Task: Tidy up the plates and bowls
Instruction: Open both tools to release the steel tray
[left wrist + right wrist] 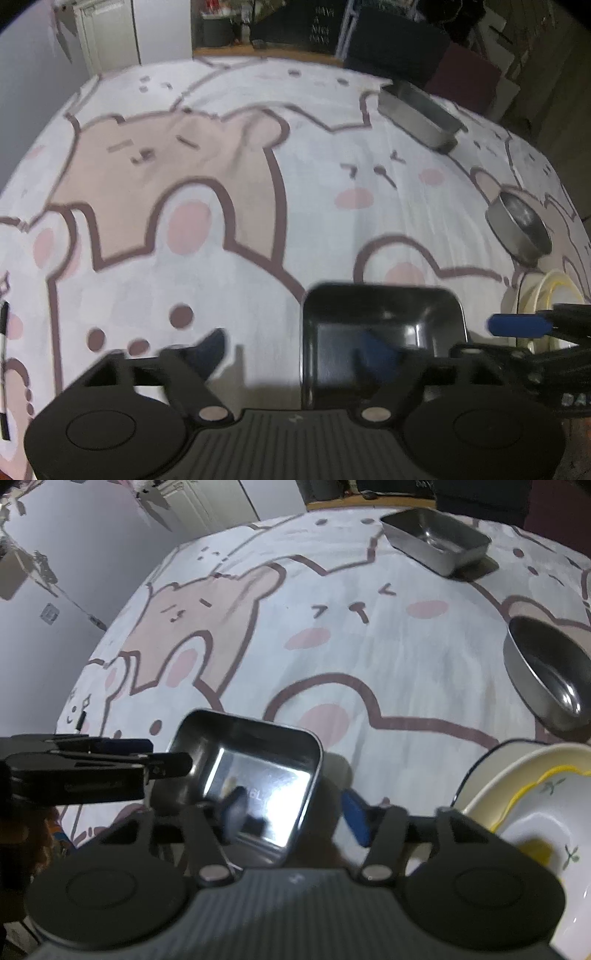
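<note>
Nearest the lens in both wrist views sits the small rectangular steel tray [255, 779], resting flat on the bear-print table [369, 657]. Jaws of the left gripper [295, 350] stand wide apart, one blue pad [212, 349] on the cloth at 9 o'clock of the tray and the other inside it, so the tray's left wall lies between them without being pressed. Jaws of the right gripper [295, 812] are likewise apart, straddling the right wall with one pad [234, 808] inside and the other [354, 816] outside; neither holds anything.

By appearance the tray is thin, stiff and light, with polished, slippery walls; a pinch over the rolled rim on a side wall looks the surest hold. Its long axis seems to run from 6 toward 12 o'clock in the left view, open side up.

Outward, at 3 o'clock, a stack of ceramic plates and a floral bowl [535, 812] looks heavier and breakable. Beyond, a round steel bowl [550, 679] sits at 2 o'clock, and a larger steel tray [436, 544] at 1 o'clock, its long axis slanting across the cloth.
</note>
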Motion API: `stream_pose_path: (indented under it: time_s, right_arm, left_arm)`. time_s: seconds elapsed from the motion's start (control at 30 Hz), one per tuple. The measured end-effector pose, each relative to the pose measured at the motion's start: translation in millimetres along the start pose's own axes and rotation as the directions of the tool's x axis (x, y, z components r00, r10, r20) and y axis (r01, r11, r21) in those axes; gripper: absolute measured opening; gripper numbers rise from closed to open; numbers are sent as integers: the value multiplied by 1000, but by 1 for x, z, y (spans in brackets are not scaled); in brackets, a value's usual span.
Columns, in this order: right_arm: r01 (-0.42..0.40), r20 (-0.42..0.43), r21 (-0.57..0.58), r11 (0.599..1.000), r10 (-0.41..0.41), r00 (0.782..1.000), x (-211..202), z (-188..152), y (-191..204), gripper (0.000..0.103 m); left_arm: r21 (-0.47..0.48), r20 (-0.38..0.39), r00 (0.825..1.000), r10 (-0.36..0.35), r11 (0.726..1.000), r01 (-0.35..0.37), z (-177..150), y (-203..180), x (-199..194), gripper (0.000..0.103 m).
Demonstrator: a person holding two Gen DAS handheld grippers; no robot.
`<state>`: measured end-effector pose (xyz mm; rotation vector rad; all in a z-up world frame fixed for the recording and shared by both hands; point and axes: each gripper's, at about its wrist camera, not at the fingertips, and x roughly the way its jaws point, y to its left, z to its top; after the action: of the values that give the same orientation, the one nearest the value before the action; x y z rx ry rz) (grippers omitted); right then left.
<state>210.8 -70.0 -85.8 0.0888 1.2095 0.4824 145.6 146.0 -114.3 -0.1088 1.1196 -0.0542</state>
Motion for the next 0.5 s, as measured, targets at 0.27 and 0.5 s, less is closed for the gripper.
stream_pose_path:
  time_s: [0.27, 0.5]
  right_arm:
    - [13, 140, -22, 1000, -10, 990, -29, 11, -8, 103]
    - [39, 266, 26, 999, -44, 963, -60, 39, -42, 103]
  left_arm:
    - [-5, 123, 991, 47, 999, -46, 21, -2, -15, 103]
    - [-30, 202, 978, 53, 998, -48, 59, -16, -17, 103]
